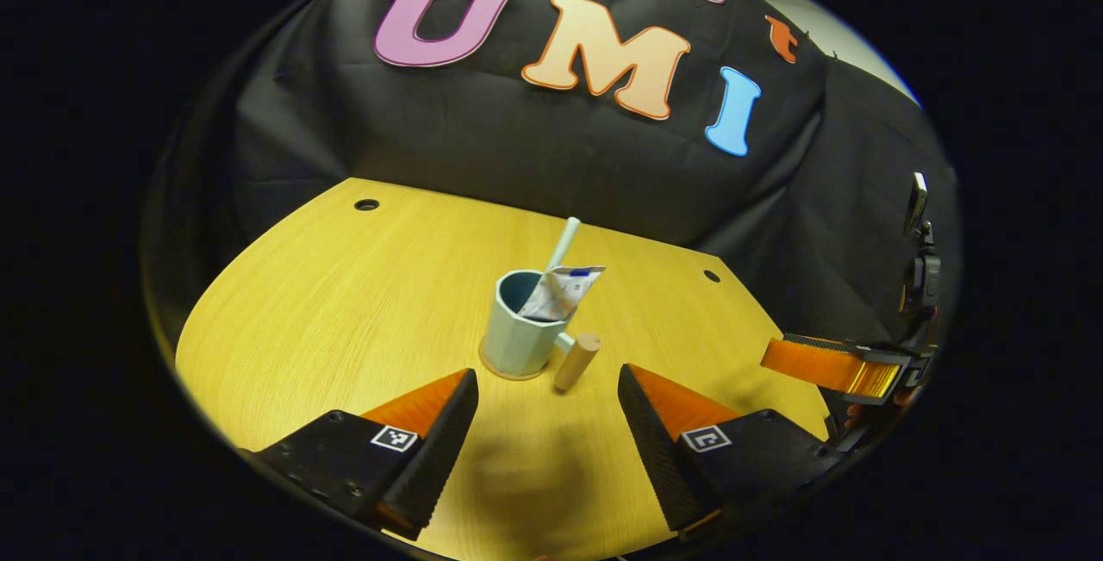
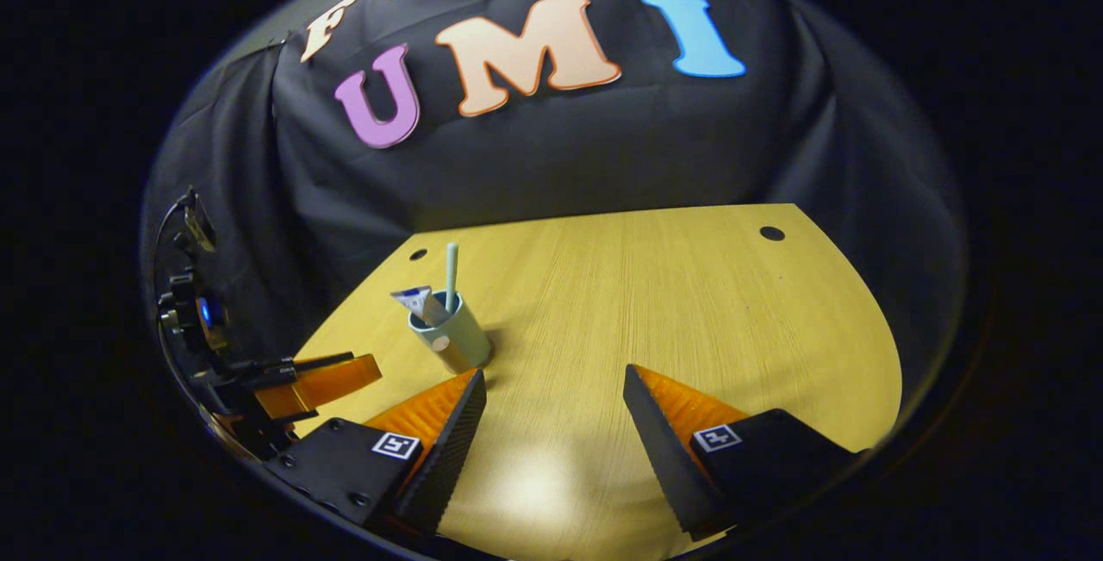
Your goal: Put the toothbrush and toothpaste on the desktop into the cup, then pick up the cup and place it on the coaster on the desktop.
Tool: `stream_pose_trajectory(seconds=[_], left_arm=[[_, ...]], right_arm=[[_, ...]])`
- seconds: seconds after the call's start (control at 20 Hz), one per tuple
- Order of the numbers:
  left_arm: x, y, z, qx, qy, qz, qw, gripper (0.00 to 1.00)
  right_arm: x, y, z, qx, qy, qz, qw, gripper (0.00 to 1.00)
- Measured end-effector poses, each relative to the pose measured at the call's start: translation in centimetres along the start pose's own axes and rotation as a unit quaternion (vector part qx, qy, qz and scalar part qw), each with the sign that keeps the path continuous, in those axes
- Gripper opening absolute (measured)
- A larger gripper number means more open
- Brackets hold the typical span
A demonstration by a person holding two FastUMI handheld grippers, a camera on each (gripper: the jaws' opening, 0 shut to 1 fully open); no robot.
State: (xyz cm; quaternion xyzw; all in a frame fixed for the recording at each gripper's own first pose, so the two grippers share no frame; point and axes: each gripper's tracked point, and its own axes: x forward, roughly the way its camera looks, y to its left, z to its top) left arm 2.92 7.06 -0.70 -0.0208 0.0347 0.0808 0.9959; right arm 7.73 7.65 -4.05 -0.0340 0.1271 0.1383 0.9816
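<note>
We see a pale wooden desk with fine straight grain, a rounded front edge and small dark round holes near its back corners. On it stands a light blue-green cup, a smooth cylinder with a matte finish and a darker inside. From its side sticks out a handle shaped like a short round wooden peg on a pale stub.

Inside the cup we find the toothbrush, a slim pale stick that rises above the rim and leans toward the back wall, and the toothpaste, a flat, crumpled tube in white with blue and red print, its wide sealed end poking out over the rim. Beneath the cup's base a thin tan edge shows, perhaps the coaster, but we cannot tell for sure.

In the left gripper view, the left claw hovers just before the cup, its two fingers wide apart and holding nothing; each finger is a black wedge with a ribbed inner face and an orange top. The right claw shows at the right edge as an orange finger.

In the right gripper view, the right claw is likewise spread open and empty over bare desk, the cup up and to its left.
</note>
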Motion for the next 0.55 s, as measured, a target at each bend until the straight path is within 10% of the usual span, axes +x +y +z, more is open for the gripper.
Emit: stream_pose_trajectory(seconds=[0.55], left_arm=[[1.9,-5.9,-0.4,0.037,0.013,-0.041,0.998,0.94]], right_arm=[[-3.2,-5.9,1.1,0.005,-0.048,-0.039,0.998,0.99]])
